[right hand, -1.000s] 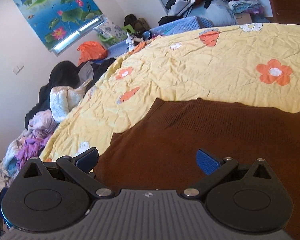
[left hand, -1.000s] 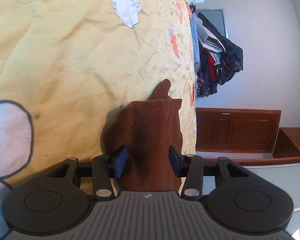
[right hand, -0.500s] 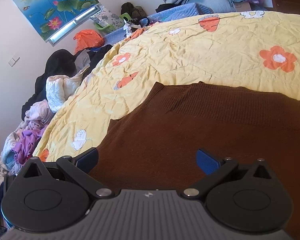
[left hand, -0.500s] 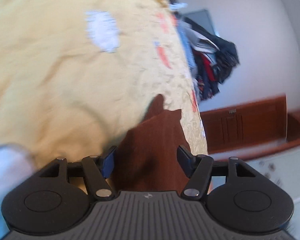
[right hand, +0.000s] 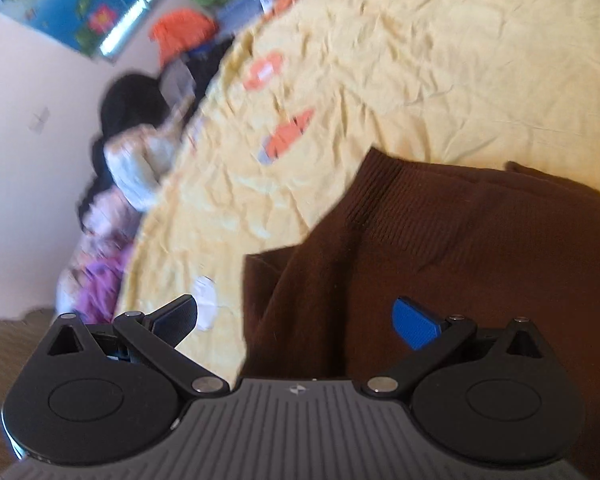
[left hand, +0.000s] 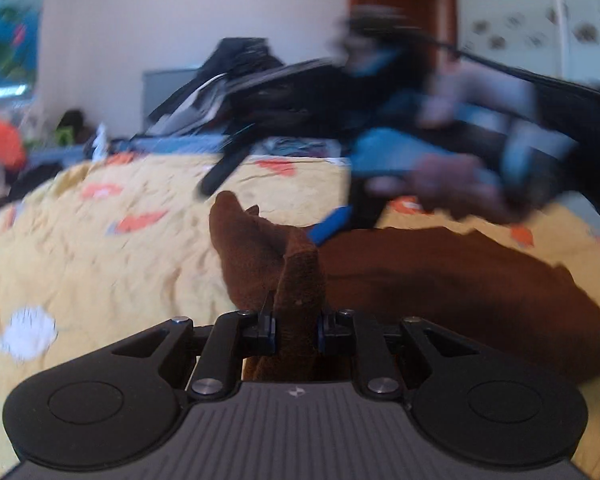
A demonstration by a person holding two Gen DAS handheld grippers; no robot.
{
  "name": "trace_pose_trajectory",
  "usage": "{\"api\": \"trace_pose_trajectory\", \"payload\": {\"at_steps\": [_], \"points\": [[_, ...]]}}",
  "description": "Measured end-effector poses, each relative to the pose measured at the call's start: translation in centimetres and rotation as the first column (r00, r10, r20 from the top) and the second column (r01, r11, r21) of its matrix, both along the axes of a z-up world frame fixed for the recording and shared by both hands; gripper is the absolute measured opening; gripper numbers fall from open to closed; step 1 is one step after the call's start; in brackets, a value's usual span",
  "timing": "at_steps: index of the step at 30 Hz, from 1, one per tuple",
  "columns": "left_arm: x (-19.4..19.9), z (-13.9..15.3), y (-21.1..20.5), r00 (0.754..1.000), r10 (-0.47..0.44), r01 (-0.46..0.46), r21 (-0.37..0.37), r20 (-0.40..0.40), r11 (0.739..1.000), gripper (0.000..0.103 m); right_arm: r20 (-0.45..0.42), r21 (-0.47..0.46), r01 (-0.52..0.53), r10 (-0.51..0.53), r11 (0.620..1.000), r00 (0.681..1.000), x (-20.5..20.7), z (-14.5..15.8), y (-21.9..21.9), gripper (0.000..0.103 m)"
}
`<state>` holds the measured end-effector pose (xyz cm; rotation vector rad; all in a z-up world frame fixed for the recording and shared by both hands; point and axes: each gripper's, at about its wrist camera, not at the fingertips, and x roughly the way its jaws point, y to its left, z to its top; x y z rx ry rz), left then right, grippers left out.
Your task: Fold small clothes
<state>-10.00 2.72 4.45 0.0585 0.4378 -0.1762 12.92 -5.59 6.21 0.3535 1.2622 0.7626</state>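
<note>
A brown knit garment lies on the yellow flowered bedspread. My left gripper is shut on a raised fold of the brown garment, which bunches up between its pads. My right gripper is open, jaws wide, hovering over the garment's ribbed edge. The right gripper also shows blurred in the left wrist view, held by a hand above the cloth.
The bedspread fills most of both views. Piles of clothes sit beside the bed at left, more clothes at the far end. A lotus picture hangs on the wall.
My left gripper has closed on the brown garment and swung round to face the far clothes pile. My right gripper has moved closer over the garment, still open.
</note>
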Motion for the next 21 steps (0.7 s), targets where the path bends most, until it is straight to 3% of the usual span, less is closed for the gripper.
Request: {"api": "trace_pose_trajectory", "payload": {"at_steps": [3, 4, 5, 6, 7, 11, 14, 18, 21], "points": [[-0.9, 0.1, -2.0, 0.996, -0.071, 0.065, 0.120, 0.051, 0.991, 0.016, 0.027, -0.120, -0.083, 0.087, 0.989, 0.996, 0.5, -0.7, 2.7, 0.097], [-1.1, 0.1, -2.4, 0.994, -0.091, 0.082, 0.140, 0.056, 0.987, 0.016, 0.051, -0.139, -0.111, 0.119, 0.984, 0.992, 0.3, -0.8, 3.1, 0.083], [-1.2, 0.0, -2.7, 0.993, -0.102, 0.092, 0.156, 0.056, 0.983, 0.016, 0.077, -0.157, -0.135, 0.148, 0.978, 0.986, -0.1, -0.8, 3.1, 0.059], [-1.3, 0.0, -2.9, 0.993, -0.106, 0.095, 0.166, 0.056, 0.981, 0.016, 0.103, -0.182, -0.144, 0.164, 0.973, 0.981, -0.4, -0.8, 2.9, 0.046], [-1.2, 0.1, -3.0, 0.992, -0.114, 0.104, 0.167, 0.053, 0.980, 0.016, 0.129, -0.202, -0.146, 0.174, 0.968, 0.976, -0.6, -0.8, 2.2, 0.025], [-1.0, 1.1, -5.2, 0.977, -0.200, 0.186, 0.169, 0.069, 0.968, 0.016, 0.169, -0.129, -0.102, 0.124, 0.986, 0.978, -0.3, 0.2, -4.0, 0.021], [-1.1, 2.3, -9.2, 0.943, -0.320, 0.302, 0.163, 0.096, 0.939, 0.016, 0.227, -0.066, -0.055, 0.068, 0.996, 0.972, -1.2, 2.4, -10.5, 0.021], [-2.1, 1.7, -15.6, 0.866, -0.495, 0.479, 0.168, 0.070, 0.861, 0.016, 0.274, -0.014, 0.050, -0.044, 0.999, 0.961, -3.9, 3.8, -19.7, 0.021], [-2.4, -0.8, -18.9, 0.822, -0.568, 0.565, 0.165, -0.037, 0.808, 0.016, 0.247, -0.033, 0.170, -0.157, 0.985, 0.956, -5.8, 1.6, -25.7, 0.021]]}}
